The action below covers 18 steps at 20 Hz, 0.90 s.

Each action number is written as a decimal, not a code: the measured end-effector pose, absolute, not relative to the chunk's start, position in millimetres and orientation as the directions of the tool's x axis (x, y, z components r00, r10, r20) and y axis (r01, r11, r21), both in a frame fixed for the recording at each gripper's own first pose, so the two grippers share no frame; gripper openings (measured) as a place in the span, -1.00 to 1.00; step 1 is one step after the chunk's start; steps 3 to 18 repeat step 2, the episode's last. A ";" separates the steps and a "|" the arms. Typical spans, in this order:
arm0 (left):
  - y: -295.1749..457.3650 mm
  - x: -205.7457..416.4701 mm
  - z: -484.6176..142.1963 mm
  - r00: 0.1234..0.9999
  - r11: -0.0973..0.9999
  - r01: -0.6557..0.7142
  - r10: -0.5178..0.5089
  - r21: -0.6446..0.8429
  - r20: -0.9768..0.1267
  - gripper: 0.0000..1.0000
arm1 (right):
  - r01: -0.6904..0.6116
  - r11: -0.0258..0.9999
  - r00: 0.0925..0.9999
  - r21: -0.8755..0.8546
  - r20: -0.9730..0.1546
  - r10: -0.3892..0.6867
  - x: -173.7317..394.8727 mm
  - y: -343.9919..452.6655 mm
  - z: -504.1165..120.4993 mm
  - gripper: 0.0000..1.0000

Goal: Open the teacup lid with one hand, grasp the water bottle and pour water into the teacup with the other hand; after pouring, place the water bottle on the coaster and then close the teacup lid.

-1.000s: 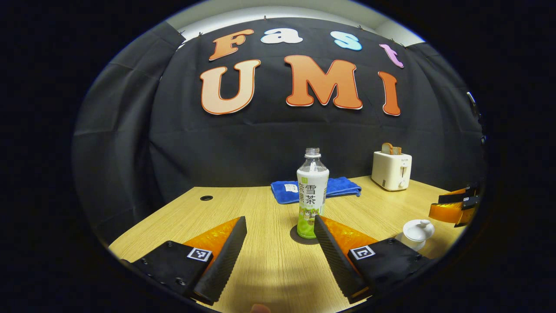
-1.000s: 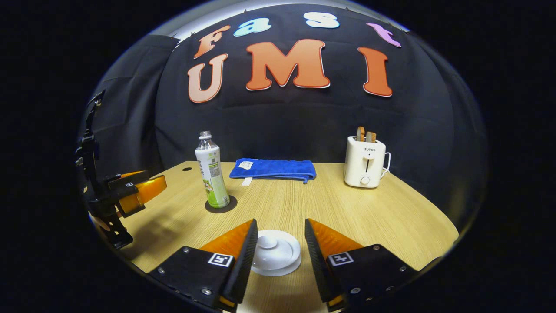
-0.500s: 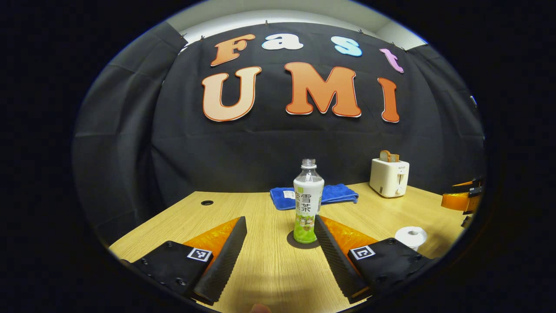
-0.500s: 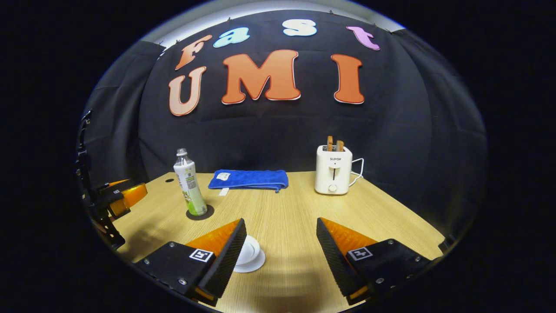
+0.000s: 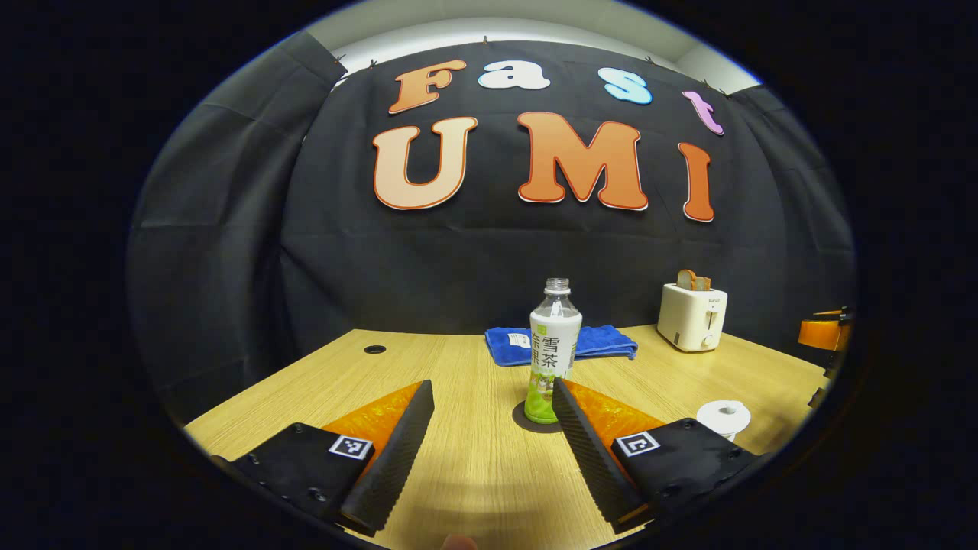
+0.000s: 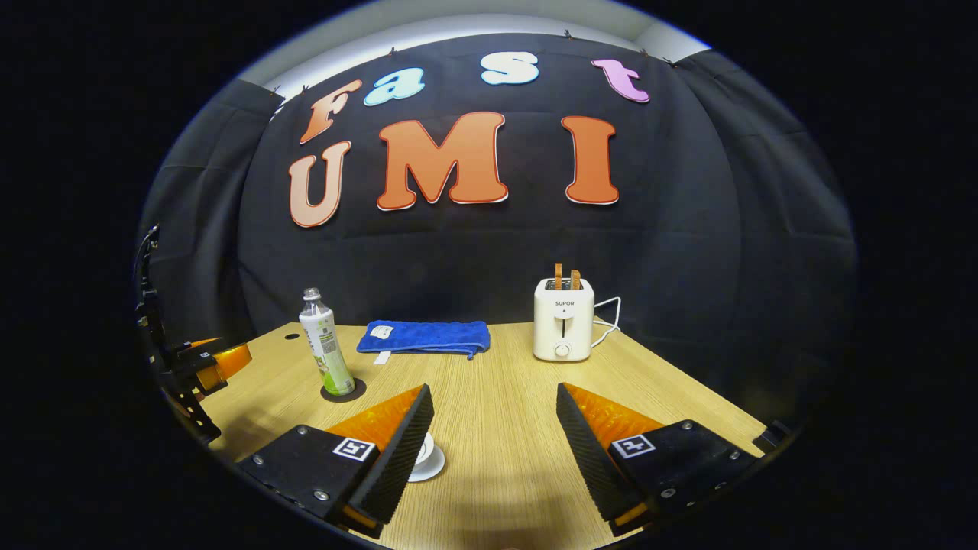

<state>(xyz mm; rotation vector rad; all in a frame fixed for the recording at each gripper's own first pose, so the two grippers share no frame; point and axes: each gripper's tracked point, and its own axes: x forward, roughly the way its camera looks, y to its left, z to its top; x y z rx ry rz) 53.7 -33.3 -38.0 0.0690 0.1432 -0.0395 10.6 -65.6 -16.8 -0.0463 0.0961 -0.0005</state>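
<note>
The left hand-held gripper [image 5: 493, 451] has its fingers wide apart and holds nothing; beyond it the water bottle [image 5: 552, 353] stands upright on the dark coaster [image 5: 527, 419]. The right hand-held gripper [image 6: 493, 451] is also spread apart and empty, with the lidded teacup [image 6: 425, 457] on the bench [image 6: 489, 397] just behind its left finger. Far back lie a blue towel [image 6: 425, 337] and a toaster [image 6: 563, 329].

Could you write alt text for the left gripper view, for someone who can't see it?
A capless water bottle stands on a dark coaster on a wooden table, ahead of the left gripper, jaws open. A lidded white teacup sits right; a blue towel and toaster behind.
</note>
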 end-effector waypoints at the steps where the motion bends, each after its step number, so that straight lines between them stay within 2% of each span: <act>1: -30.3 53.4 -36.6 0.990 0.996 0.036 -0.025 0.078 -0.140 0.99 | -0.002 0.999 0.996 -0.049 -0.087 -0.002 10.3 -65.3 -15.3 0.93; 18: -30.4 51.0 -34.9 0.991 0.995 0.035 -0.023 0.088 -0.135 0.99 | -0.003 0.999 0.997 -0.053 -0.077 -0.001 10.2 -64.8 -12.6 0.93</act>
